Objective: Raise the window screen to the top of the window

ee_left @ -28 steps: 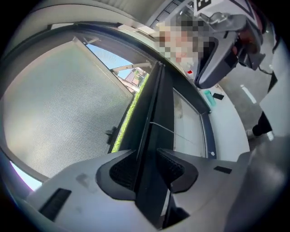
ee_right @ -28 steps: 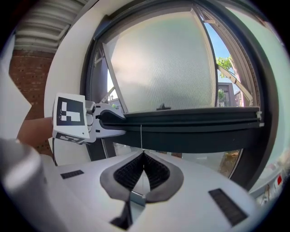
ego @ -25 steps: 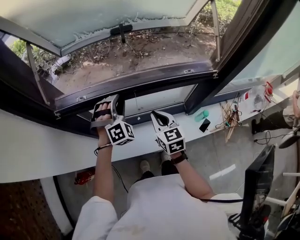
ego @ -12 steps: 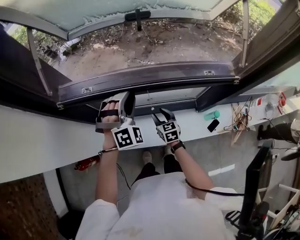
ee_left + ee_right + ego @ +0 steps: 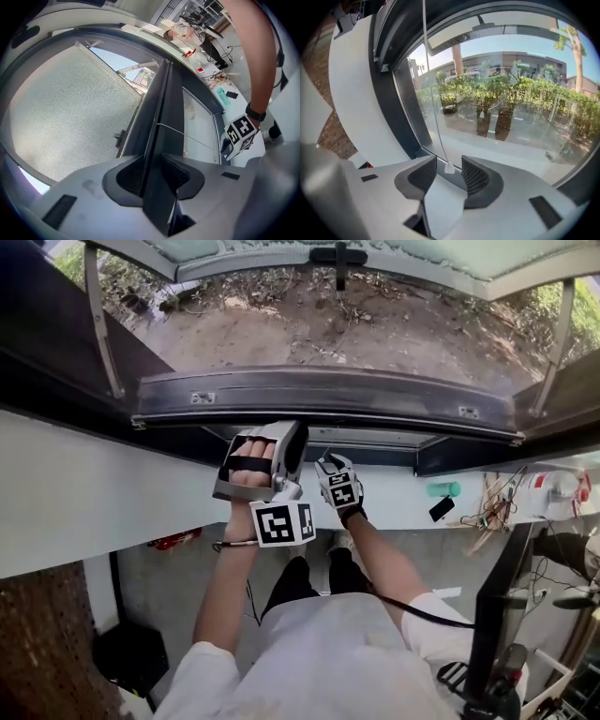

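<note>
The window screen's dark bottom rail (image 5: 375, 395) runs across the head view, above the sill. My left gripper (image 5: 286, 427) is shut on that rail; in the left gripper view the rail's edge (image 5: 161, 112) is clamped between the pads (image 5: 176, 173), and grey mesh (image 5: 65, 112) fills the left. My right gripper (image 5: 328, 460) hangs lower, in front of the fixed pane. Its jaws have just been opening and now stand open. A thin cord (image 5: 433, 117) ends in a small white tab (image 5: 448, 169), which hangs between the jaws without touching them.
A white sill (image 5: 94, 493) runs below the frame. On it to the right lie a green bottle (image 5: 443, 489), a phone (image 5: 439, 509) and tangled cables (image 5: 492, 507). A dark monitor (image 5: 487, 615) stands at the lower right. An outward-tilted sash (image 5: 337, 257) is at the top.
My right gripper has dropped from the rail's height to the lower pane and its cord. The left gripper stays clamped on the rail. The head view has tilted, so the rail sits higher and more level.
</note>
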The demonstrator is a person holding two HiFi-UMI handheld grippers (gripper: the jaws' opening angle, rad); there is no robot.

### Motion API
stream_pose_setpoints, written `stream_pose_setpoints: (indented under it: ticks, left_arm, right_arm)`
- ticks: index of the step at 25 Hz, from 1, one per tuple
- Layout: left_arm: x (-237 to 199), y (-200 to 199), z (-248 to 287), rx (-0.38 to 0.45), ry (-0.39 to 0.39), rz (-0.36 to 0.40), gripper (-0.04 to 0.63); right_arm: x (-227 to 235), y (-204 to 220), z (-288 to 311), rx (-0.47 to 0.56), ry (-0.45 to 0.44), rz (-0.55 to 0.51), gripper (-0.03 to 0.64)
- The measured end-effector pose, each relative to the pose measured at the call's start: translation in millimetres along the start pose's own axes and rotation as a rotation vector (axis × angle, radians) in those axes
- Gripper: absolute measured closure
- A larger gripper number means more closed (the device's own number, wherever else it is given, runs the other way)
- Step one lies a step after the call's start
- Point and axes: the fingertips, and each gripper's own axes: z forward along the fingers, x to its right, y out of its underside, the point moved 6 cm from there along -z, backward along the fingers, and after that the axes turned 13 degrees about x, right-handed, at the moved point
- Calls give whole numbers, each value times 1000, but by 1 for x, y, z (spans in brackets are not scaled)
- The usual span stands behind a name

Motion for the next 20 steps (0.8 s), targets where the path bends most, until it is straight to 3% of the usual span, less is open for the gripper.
stream_pose_setpoints:
  ticks: [5,7,10,14,20]
  left_arm:
    - [0,0,1,-5,-7,-9,488]
    - [0,0,1,-5,-8,-10,488]
    - [-1,0,0,-1,-5,-12,488]
    - [1,5,-3,5,-17,-40,489]
    - [5,5,-5,-16,-13,1,489]
  right_arm:
    - [-4,0,12,33,10,-47,456]
    - [-6,-2,8,35,3,-41,594]
    - [-20,6,-7,-30,-52,-30,603]
    - [-59,32,-48,-48,-133,-151,615]
    - [-59,53,-115,-68,-47,-120,614]
